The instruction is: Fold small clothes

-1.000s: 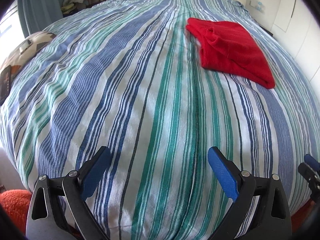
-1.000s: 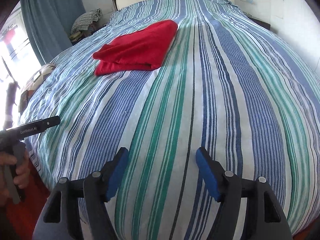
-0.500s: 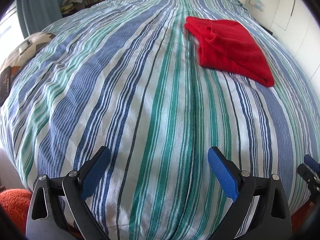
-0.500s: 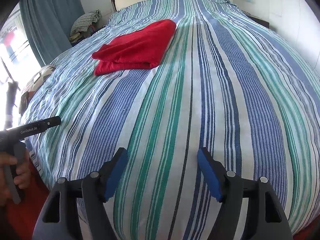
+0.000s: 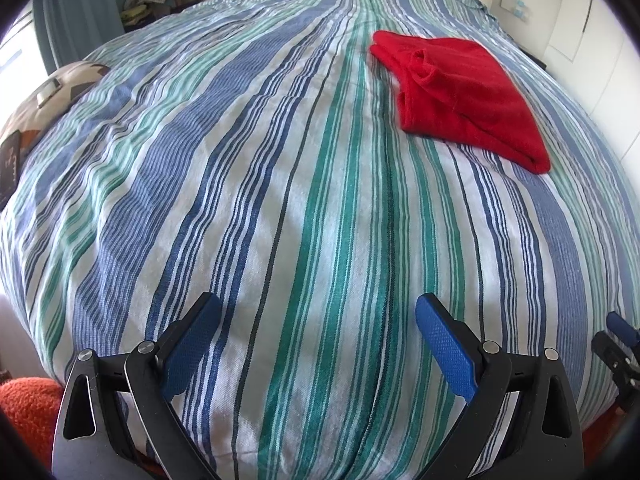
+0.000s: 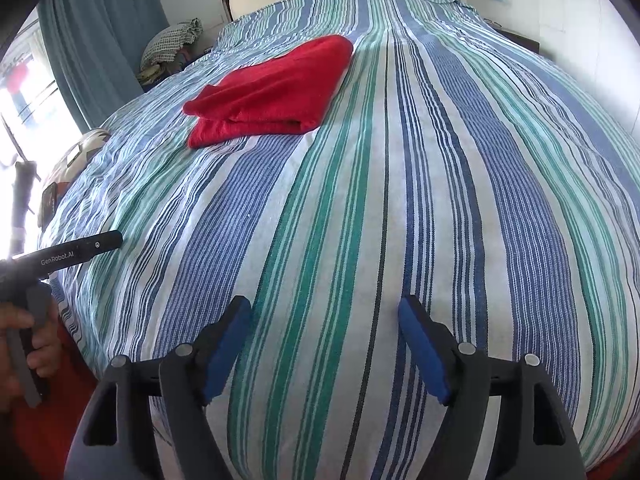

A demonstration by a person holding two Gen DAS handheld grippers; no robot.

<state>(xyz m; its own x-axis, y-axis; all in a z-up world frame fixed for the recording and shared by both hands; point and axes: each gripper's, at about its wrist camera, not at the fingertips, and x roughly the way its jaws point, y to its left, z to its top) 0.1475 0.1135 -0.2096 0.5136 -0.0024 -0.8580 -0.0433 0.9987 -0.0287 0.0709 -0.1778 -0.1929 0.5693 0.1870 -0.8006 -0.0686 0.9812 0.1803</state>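
Bed (image 5: 280, 200) under a woven striped cover, blue, green and white bands running near to far, lightly rumpled on the left side. Far left: teal curtain (image 6: 100, 20), a checked bundle (image 6: 172, 40) by the headboard, a patterned cushion (image 5: 60, 84) at the bed's left edge. A hand (image 6: 24, 344) grips the left tool's handle at the near left.

Red garment (image 5: 460, 92): soft knit, folded to a thick, roughly rectangular pad, lying flat on the far half of the bed, well apart from both claws. Nothing lies between it and them.

Left gripper (image 5: 318, 344): blue textured pads spread wide, holding nothing, over bare cover. Right gripper (image 6: 324, 344): jaws opening, nothing between them.

Against a second ago, the right pads stand slightly wider; garment and left gripper look unchanged.
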